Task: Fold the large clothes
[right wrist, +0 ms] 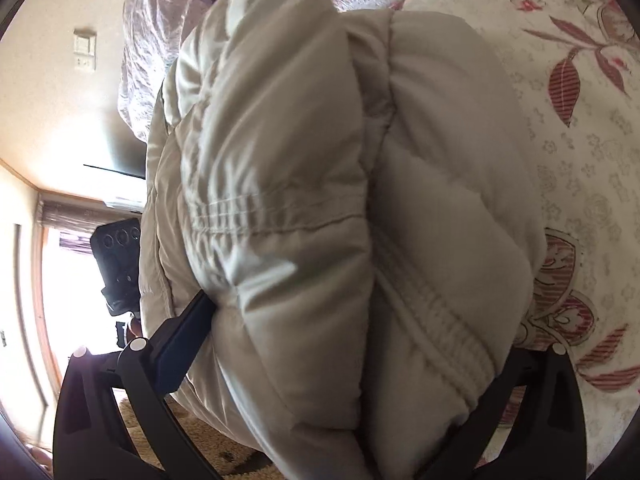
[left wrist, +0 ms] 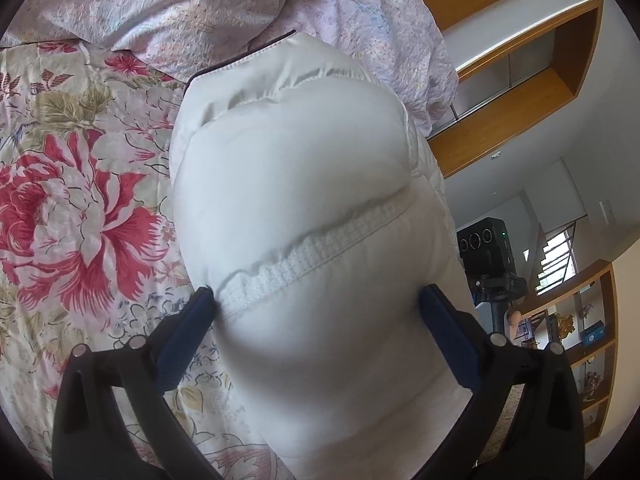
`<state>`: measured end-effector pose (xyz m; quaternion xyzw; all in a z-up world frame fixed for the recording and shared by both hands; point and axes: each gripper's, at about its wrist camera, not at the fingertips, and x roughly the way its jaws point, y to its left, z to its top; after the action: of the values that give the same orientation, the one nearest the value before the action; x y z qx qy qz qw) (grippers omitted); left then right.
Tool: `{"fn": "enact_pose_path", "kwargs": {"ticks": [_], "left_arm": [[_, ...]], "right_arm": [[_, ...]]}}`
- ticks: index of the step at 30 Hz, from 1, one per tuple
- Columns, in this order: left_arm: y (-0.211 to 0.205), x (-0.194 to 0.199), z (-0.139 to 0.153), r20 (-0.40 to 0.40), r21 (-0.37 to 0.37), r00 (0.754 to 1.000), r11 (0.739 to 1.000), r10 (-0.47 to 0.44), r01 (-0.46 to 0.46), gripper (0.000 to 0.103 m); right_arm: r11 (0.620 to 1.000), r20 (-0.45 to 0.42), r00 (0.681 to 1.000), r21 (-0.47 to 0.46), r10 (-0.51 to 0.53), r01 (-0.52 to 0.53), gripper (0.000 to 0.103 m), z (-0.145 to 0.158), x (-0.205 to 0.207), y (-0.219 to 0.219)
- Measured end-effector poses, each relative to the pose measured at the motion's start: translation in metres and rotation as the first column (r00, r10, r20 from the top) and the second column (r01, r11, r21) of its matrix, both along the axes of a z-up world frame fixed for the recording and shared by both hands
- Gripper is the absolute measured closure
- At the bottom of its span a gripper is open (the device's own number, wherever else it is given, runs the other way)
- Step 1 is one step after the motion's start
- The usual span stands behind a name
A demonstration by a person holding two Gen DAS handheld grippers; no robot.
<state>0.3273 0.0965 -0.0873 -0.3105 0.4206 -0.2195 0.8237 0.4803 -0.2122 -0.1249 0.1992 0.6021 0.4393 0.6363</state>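
The white puffer jacket is clamped by both the left gripper and the right gripper — floral bedspread at nine o'clock.

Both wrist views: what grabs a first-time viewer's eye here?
A puffy white quilted jacket fills the middle of each view, bulging between the left gripper and the right gripper, both clamped on it. Beneath it lies a floral bedspread with a big red bloom; a crumpled pale quilt sits behind.

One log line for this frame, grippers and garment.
left gripper: shut on white puffer jacket | right gripper: shut on same jacket | over floral bedspread
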Motion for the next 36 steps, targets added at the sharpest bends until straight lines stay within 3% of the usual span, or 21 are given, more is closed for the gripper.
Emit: {"fn": "enact_pose_path", "kwargs": {"ticks": [7,12,19,22,28,36], "left_arm": [[0.005,-0.015,-0.008,0.021,-0.049,1.000,0.999,0.018,-0.017,0.002],[0.006,-0.015,-0.013,0.008,-0.091,0.999,0.995,0.034,-0.034,0.002],[0.001,-0.017,-0.010,0.023,-0.153,0.998,0.987,0.057,-0.053,0.004],[-0.003,-0.017,-0.004,0.029,-0.155,0.998,0.987,0.051,-0.046,0.005],[-0.007,-0.015,-0.004,0.021,-0.119,0.998,0.992,0.052,-0.049,0.003],[0.003,-0.026,0.013,0.085,-0.194,0.995,0.981,0.046,-0.029,0.006]], "right_arm": [[0.999,0.018,1.000,0.036,0.003,-0.004,0.001,0.000,-0.008,-0.003],[0.999,-0.027,1.000,0.053,0.001,0.001,0.001,-0.005,0.004,-0.009],[0.989,0.083,0.997,0.144,0.004,-0.016,0.001,-0.009,-0.015,-0.012],[0.986,0.097,0.995,0.168,0.005,-0.021,0.001,-0.010,-0.019,-0.013],[0.992,0.077,0.997,0.124,-0.013,0.003,0.001,-0.010,-0.014,-0.007],[0.950,0.167,0.986,0.306,0.019,-0.070,0.002,0.021,-0.037,-0.003]]}}
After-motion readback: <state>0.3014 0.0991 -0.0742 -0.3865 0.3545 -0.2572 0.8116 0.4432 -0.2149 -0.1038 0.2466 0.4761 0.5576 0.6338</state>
